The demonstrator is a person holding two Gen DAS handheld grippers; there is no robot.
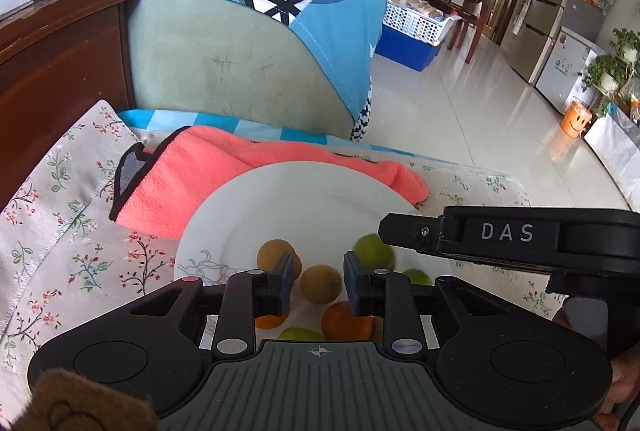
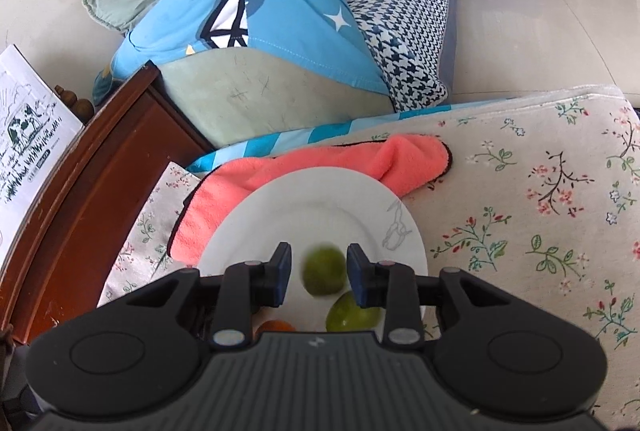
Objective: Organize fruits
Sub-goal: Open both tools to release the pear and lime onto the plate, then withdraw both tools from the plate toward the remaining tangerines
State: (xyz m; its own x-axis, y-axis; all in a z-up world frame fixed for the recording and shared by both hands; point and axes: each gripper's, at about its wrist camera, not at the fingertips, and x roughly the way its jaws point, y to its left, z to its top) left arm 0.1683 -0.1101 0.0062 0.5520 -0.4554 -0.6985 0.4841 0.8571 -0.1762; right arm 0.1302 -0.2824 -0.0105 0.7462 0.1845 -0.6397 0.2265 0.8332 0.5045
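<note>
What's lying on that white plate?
On the white plate lie small round fruits: two brownish ones, two orange ones and green ones. The black tool bodies cover the plate's near edge, so more fruit may be hidden there.

In the left wrist view you can read one marking: the raised letters "DAS" on the black housing of the right gripper (image 1: pixel 384 231), which enters from the right edge. In the right wrist view, the white printed carton (image 2: pixel 28 135) at the left edge carries a line drawing and rows of print; you cannot read that print.
</note>
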